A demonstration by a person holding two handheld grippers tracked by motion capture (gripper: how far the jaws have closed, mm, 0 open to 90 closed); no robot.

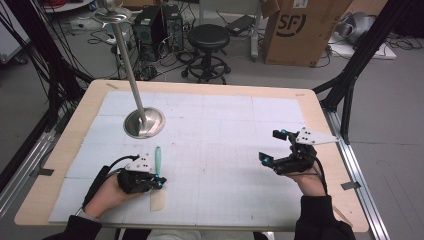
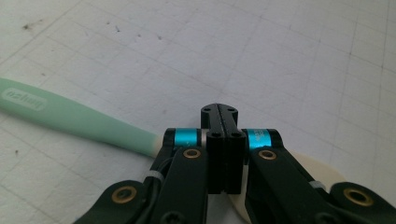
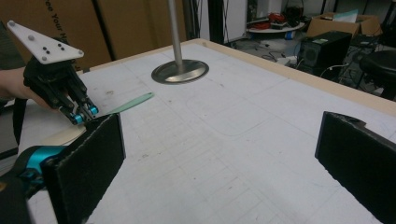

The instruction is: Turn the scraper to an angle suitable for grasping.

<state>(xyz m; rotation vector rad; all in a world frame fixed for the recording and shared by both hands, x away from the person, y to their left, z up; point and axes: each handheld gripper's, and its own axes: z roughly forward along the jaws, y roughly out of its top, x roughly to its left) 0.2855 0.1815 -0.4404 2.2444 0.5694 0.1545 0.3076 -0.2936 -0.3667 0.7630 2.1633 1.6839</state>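
Over on the left, the left gripper (image 1: 159, 183) sits low on the counter (image 1: 225, 135) near its front edge, jaws pressed together right over a spatula with a mint-green handle and a cream blade (image 1: 157, 162) — whether they pinch it, I can't tell. The handle points away toward the round steel base of a metal pole (image 1: 144, 122) farther back. Across to the right, well apart, the right gripper (image 1: 272, 146) hovers with jaws spread wide — nothing between them.
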